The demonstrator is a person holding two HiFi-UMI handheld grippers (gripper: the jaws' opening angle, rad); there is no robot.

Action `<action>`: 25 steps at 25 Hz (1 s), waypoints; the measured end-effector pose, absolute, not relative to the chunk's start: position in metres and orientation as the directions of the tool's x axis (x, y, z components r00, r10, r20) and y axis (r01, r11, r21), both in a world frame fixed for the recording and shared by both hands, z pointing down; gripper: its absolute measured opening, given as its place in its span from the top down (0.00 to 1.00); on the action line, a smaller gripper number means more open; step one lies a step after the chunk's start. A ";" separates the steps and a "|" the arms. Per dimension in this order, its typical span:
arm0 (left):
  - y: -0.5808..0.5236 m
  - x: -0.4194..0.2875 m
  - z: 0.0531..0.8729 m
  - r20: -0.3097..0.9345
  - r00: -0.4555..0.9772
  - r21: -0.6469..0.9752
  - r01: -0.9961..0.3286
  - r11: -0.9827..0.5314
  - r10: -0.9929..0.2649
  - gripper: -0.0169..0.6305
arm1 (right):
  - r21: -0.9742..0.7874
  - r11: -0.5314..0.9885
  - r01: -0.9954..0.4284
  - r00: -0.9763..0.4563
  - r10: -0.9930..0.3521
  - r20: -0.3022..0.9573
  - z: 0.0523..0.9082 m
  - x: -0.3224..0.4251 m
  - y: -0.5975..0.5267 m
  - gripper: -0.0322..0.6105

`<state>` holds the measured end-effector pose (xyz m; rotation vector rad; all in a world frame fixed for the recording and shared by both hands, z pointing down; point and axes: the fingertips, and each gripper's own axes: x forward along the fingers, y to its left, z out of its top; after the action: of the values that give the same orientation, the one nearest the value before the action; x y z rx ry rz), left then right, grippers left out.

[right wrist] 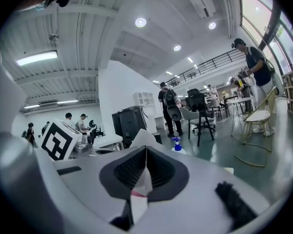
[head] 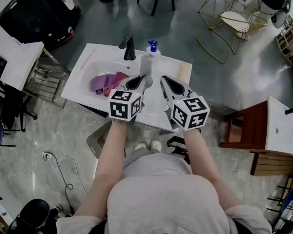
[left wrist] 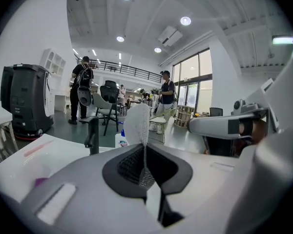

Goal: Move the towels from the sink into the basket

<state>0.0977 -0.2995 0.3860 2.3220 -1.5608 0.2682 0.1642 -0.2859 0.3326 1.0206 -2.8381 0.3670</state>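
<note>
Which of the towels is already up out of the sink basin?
The white towel, standing upright from the left gripper's shut jaws. The purple towel and the pink towel lie in the sink basin.

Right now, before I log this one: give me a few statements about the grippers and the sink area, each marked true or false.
1. The left gripper is shut on a pale towel. True.
2. The sink holds no towels. False: purple and pink towels lie in it.
3. The faucet is black. True.
4. The bottle by the faucet has a red top. False: the top is blue.
5. The right gripper is open and empty. False: it is shut on a white cloth.
</note>
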 end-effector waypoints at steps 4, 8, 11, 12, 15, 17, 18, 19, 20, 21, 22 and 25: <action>-0.296 0.090 0.379 0.301 0.337 0.150 -0.941 -0.305 -0.892 0.95 | -0.191 0.765 -0.616 -0.788 -0.591 0.175 0.334 0.159 -0.287 0.92; -0.290 0.082 0.374 0.286 0.302 0.132 -0.952 -0.275 -0.909 0.95 | -0.195 0.777 -0.598 -0.801 -0.573 0.175 0.337 0.155 -0.287 0.92; -0.285 0.075 0.368 0.271 0.273 0.123 -0.961 -0.248 -0.923 0.95 | -0.193 0.793 -0.579 -0.815 -0.553 0.173 0.337 0.151 -0.284 0.92; -0.284 0.072 0.366 0.265 0.263 0.120 -0.964 -0.239 -0.928 0.95 | -0.192 0.798 -0.571 -0.820 -0.546 0.171 0.336 0.148 -0.283 0.92; -0.279 0.062 0.361 0.254 0.237 0.097 -0.971 -0.219 -0.938 0.95 | -0.188 0.814 -0.550 -0.835 -0.526 0.163 0.334 0.136 -0.280 0.92; -0.275 0.054 0.358 0.248 0.221 0.081 -0.975 -0.207 -0.943 0.95 | -0.185 0.822 -0.538 -0.842 -0.516 0.157 0.332 0.127 -0.278 0.92; -0.273 0.049 0.357 0.244 0.214 0.079 -0.977 -0.200 -0.946 0.95 | -0.185 0.826 -0.532 -0.846 -0.511 0.154 0.331 0.122 -0.277 0.92; -0.270 0.044 0.355 0.238 0.206 0.079 -0.978 -0.193 -0.949 0.95 | -0.184 0.830 -0.526 -0.850 -0.505 0.152 0.330 0.117 -0.275 0.92; -0.266 0.039 0.353 0.233 0.199 0.079 -0.979 -0.185 -0.952 0.95 | -0.182 0.834 -0.521 -0.853 -0.499 0.151 0.329 0.112 -0.273 0.92; -0.262 0.035 0.352 0.231 0.192 0.078 -0.981 -0.179 -0.954 0.95 | -0.180 0.838 -0.515 -0.856 -0.494 0.151 0.329 0.107 -0.270 0.92; -0.258 0.030 0.352 0.230 0.186 0.075 -0.982 -0.173 -0.955 0.95 | -0.179 0.841 -0.511 -0.859 -0.489 0.152 0.328 0.103 -0.266 0.92; -0.246 0.015 0.351 0.232 0.165 0.068 -0.986 -0.154 -0.959 0.95 | -0.175 0.848 -0.501 -0.865 -0.479 0.153 0.327 0.091 -0.257 0.92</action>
<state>0.0149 -0.2464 0.3510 2.2340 -1.8974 0.1978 0.0907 -0.2570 0.3273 0.7762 -2.9202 0.3194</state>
